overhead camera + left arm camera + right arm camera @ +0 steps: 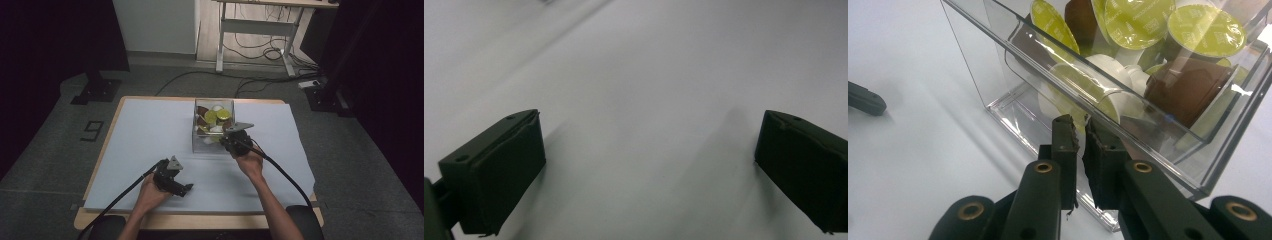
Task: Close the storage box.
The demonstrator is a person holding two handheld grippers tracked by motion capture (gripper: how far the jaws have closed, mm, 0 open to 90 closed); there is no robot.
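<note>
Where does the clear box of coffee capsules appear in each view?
High view: the clear box stands upper centre on the white sheet, its near edge at the right hand-held gripper.
Left gripper view: not in it; bare white sheet between open jaws.
Right gripper view: upper right, the clear box just beyond the nearly closed jaws.
Shared landmark: the white sheet.

— What lies under your hand-held gripper (172, 177) on the left?

— A white sheet (145, 135) covering the worktop (100, 155), whose wooden edge shows beside it.

— And well beyond your right hand-held gripper (235, 140)?

— A grey floor with black cables (260, 50) trailing under a white desk frame (255, 27). Far off to your left, a dark stand base (97, 90) and a small black bracket (92, 131) sit on the floor.
</note>
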